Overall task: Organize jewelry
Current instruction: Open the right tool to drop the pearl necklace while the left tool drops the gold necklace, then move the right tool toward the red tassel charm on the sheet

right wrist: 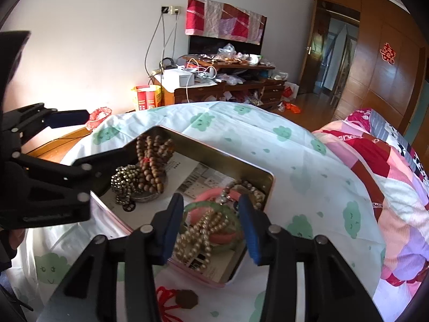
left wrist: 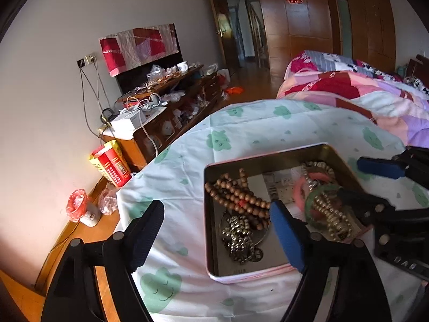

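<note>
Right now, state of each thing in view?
Tin: open, no lid on, lying on the bed cloth.
Wooden beads: piled in the tin, left end.
Metal bead strand: heaped in the tin, beside the wooden beads.
Green bangle: in the tin, lying on the pink bangle.
Pearl strand: draped over both bangles.
Left hand-held gripper: open, empty.
Right hand-held gripper: open around the bangles, no grip.

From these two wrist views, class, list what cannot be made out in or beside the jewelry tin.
- Printed paper lining the rectangular metal tin: text too small, both views.
- Dark hexagonal pendant on red cord: partly hidden by the right gripper, right wrist view.
- Green bangle: lower part covered by pearl-coloured bead strand.
</note>
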A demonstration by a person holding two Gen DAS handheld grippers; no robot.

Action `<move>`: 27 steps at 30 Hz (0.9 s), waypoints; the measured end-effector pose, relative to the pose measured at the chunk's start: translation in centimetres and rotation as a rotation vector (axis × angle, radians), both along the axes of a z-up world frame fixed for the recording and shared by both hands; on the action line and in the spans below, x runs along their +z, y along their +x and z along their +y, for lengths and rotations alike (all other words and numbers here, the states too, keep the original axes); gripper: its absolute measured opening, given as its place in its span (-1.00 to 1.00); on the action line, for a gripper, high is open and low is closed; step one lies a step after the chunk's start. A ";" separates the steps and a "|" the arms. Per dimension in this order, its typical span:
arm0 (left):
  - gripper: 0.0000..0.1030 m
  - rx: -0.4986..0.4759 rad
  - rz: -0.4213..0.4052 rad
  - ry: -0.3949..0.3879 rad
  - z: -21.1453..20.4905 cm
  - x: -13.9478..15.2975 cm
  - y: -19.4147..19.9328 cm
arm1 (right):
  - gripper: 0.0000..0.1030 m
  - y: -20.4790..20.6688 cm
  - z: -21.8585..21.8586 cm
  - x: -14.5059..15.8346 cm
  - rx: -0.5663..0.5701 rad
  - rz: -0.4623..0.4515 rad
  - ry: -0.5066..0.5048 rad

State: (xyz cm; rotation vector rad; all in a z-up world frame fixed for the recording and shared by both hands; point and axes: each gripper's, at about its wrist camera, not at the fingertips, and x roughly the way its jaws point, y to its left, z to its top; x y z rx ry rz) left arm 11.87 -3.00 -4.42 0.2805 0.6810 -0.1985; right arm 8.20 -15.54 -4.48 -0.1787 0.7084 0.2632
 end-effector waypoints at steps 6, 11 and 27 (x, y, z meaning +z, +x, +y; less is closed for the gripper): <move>0.58 0.024 0.019 0.019 0.0 -0.8 0.0 | -0.02 -0.3 -0.8 -0.1 -0.053 -0.007 -0.020; 0.58 0.035 0.033 0.018 0.1 -1.3 -0.2 | 0.01 -0.8 -1.1 -0.2 -0.071 -0.011 -0.016; 0.58 0.120 0.068 0.004 2.2 -4.4 -5.2 | 0.21 -5.4 -3.3 -2.8 -0.137 0.042 0.033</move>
